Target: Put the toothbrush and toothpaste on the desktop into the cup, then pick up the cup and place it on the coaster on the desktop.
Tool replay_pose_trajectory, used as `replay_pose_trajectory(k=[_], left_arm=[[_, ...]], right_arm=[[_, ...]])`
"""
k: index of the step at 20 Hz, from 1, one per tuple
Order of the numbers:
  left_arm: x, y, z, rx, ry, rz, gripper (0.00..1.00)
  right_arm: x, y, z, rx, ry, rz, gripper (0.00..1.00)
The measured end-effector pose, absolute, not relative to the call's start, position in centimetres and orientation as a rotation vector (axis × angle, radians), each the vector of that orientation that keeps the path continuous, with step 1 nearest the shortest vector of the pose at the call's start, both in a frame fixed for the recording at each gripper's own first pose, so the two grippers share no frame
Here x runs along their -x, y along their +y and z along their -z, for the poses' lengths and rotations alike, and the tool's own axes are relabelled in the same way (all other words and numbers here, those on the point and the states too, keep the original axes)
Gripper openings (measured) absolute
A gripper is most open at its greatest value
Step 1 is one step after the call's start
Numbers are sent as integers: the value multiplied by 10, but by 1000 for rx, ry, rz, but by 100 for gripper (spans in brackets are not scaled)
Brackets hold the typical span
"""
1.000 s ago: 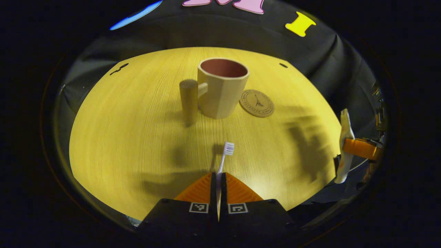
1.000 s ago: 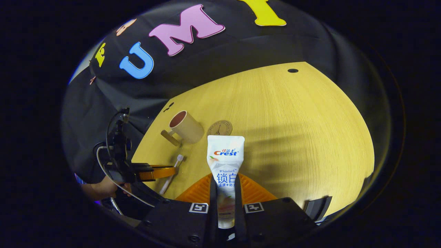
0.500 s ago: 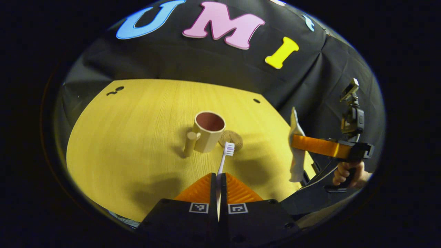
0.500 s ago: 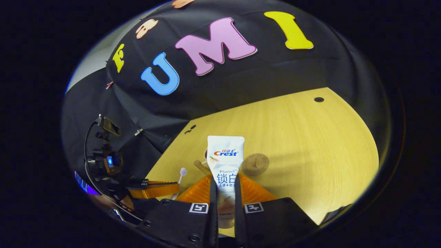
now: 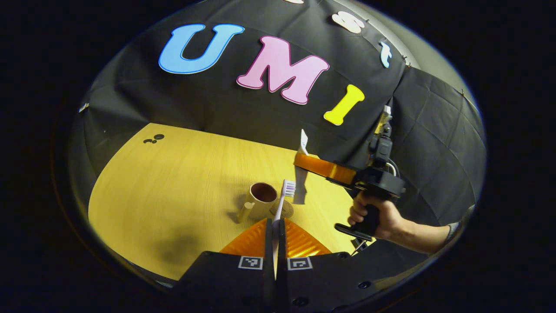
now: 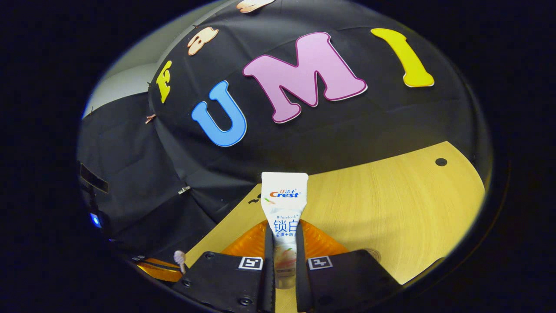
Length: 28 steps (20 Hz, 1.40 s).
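Left gripper view: the left tool (image 5: 275,226) is clamped narrow on the toothbrush (image 5: 282,201), bristles up at frame centre, likely lifted to drop into the cup (image 5: 260,201) below on the bench (image 5: 173,182), beside the coaster (image 5: 286,211). At right, the right tool (image 5: 304,161) pinches the toothpaste (image 5: 300,174) above the bench. In the right gripper view, the toothpaste (image 6: 284,208) stands between both fingers.

The right gripper (image 5: 302,161) has a black body and a black handle. A hand (image 5: 378,216) wraps the handle. A grey sleeve (image 5: 454,227) ends at the wrist.
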<state>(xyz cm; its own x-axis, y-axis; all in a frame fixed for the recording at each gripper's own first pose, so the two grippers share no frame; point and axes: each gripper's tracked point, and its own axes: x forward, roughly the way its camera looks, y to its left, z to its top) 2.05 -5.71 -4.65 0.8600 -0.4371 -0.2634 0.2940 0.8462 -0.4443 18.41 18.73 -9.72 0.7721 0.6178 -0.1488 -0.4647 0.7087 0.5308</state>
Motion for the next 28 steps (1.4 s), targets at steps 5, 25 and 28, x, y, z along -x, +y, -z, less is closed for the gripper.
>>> replay_pose_trajectory(k=[5, 25, 28], left_arm=[[-5, -33, 50, 404, 360, 339, 6], [17, -20, 72, 437, 395, 260, 6], [18, -27, 70, 439, 386, 261, 6]], right_arm=[[-225, 207, 123, -467, 328, -584, 23], [-211, 225, 197, -314, 463, -596, 19], [-199, 223, 202, -307, 501, -601, 42]])
